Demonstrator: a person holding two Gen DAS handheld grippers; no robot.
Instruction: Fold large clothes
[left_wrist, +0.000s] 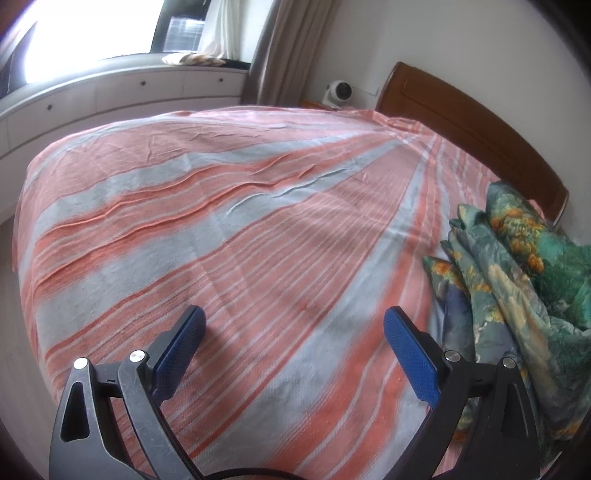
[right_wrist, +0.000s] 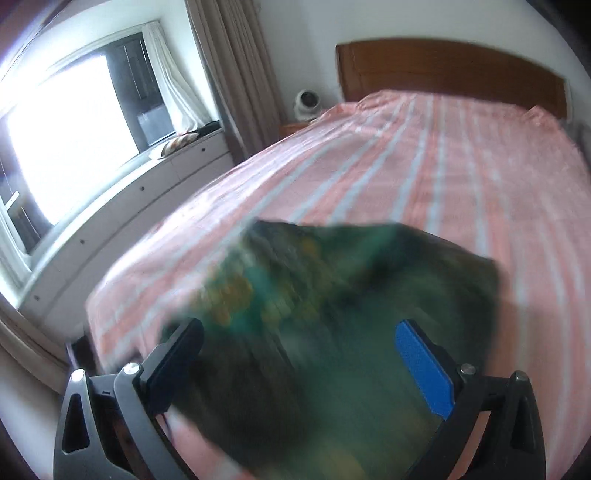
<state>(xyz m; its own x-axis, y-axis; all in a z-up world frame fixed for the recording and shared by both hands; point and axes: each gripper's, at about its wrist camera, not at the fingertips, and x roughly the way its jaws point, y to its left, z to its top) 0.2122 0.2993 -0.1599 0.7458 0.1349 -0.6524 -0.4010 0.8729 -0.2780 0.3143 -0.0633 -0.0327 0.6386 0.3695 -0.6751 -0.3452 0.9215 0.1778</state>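
Green floral garment (left_wrist: 517, 280) lies on a pink-and-white striped bedsheet (left_wrist: 240, 240).

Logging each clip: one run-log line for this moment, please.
stage: not folded | left tongs: open, empty, over bed | right tongs: open above floral garment | garment: crumpled, blurred

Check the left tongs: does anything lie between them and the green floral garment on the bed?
Nothing visible does. The open left tongs hang over bare pink-and-grey striped bedsheet, and the crumpled green floral garment lies to their right, with only sheet in between.
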